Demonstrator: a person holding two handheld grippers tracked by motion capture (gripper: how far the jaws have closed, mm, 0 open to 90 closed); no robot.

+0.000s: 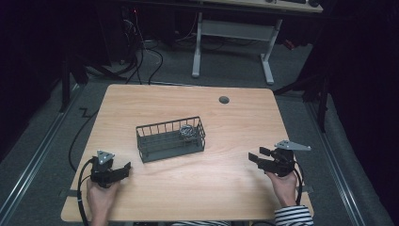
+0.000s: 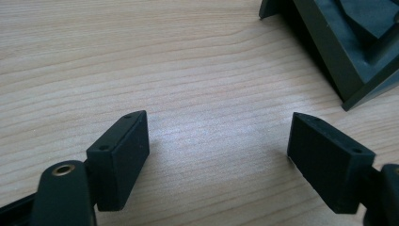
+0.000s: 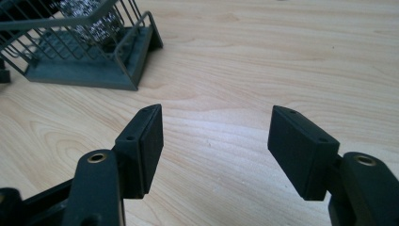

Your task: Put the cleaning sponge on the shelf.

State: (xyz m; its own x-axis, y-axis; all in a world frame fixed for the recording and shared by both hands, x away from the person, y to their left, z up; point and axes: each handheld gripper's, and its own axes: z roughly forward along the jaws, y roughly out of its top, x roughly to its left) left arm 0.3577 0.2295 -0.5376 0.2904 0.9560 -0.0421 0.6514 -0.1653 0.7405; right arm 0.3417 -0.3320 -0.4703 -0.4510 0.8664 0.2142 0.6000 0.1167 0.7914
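Both claws rest released on the wooden table (image 1: 188, 188): left gripper (image 1: 126, 169), right gripper (image 1: 254, 157). Between and beyond them, a wire basket (image 1: 170, 139) holds what may be steel wool (image 1: 187, 131).

Wire basket (image 1: 170, 139) (scourer (image 1: 187, 131) inside) mid-table (image 1: 188, 188).
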